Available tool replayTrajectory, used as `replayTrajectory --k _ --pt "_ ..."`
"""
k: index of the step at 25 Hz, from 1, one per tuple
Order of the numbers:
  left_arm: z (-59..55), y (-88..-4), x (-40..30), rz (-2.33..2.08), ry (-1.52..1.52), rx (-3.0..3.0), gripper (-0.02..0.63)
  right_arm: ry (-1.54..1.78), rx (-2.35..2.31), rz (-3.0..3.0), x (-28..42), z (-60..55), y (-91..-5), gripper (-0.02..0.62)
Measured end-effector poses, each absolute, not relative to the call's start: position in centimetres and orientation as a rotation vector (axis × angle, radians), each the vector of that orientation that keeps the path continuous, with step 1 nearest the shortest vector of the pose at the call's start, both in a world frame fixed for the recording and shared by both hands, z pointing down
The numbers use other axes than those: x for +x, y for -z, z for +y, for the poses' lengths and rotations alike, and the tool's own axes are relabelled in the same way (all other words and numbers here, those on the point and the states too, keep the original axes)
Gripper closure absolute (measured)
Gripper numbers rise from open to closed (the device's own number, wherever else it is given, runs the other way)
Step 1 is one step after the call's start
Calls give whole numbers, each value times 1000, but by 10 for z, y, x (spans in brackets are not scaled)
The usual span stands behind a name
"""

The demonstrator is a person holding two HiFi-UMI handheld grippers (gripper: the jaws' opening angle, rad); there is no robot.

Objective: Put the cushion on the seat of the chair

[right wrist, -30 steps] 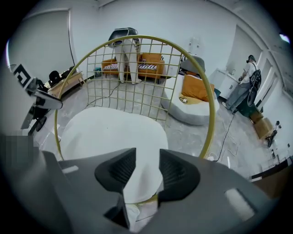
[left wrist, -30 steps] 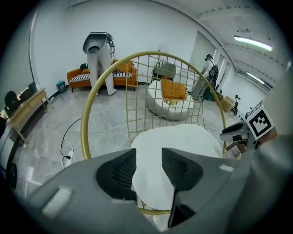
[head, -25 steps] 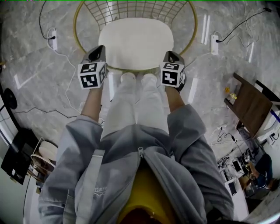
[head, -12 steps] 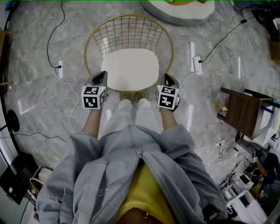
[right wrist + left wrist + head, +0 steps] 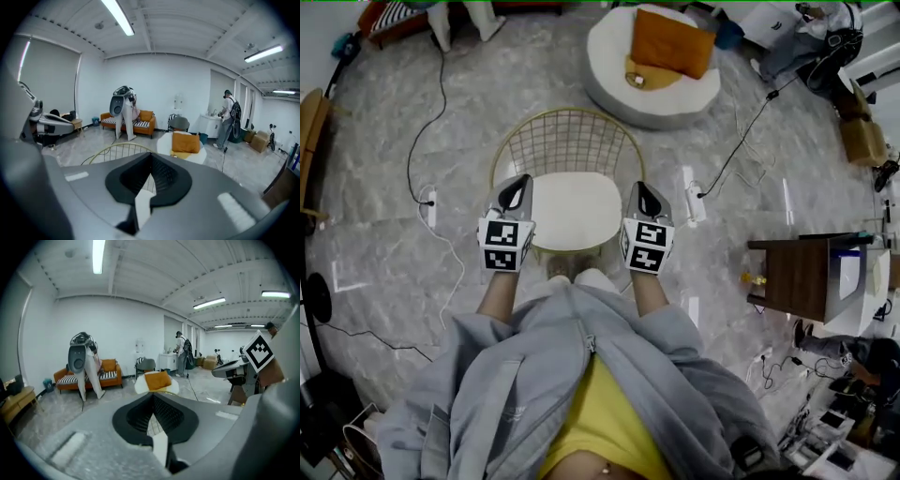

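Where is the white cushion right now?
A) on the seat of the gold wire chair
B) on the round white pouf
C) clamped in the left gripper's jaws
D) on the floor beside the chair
A: the white cushion lies flat on the seat of the gold wire chair; the left gripper and right gripper are shut, holding nothing.

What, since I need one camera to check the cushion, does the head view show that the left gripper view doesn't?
Only the head view: the white cushion lying flat on the seat of the gold wire chair, and the person's grey jacket. Only the left gripper view: the orange sofa, the ceiling lights and a standing person at the back. Both: the round white pouf with the orange pillow on it.
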State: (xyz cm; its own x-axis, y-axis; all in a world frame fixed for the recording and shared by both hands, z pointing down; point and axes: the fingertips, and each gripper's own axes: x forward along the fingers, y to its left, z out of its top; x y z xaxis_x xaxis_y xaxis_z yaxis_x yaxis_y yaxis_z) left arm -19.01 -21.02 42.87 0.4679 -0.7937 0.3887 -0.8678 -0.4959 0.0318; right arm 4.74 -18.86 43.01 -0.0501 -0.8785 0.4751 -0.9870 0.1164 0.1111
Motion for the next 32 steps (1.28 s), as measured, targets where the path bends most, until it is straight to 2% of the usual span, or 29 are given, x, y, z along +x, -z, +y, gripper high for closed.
replayTrajectory --k 8,14,32 --pt "-217 -295 -187 -1612 -168 2626 597 -67 1865 -2233 12 -205 -301 596" --pt "-210 -247 -159 -1582 -70 2672 597 17 1838 -2344 9 -197 -247 595" --pt "-191 -217 -137 -1655 -31 2683 597 66 1781 -2472 12 -186 -223 595"
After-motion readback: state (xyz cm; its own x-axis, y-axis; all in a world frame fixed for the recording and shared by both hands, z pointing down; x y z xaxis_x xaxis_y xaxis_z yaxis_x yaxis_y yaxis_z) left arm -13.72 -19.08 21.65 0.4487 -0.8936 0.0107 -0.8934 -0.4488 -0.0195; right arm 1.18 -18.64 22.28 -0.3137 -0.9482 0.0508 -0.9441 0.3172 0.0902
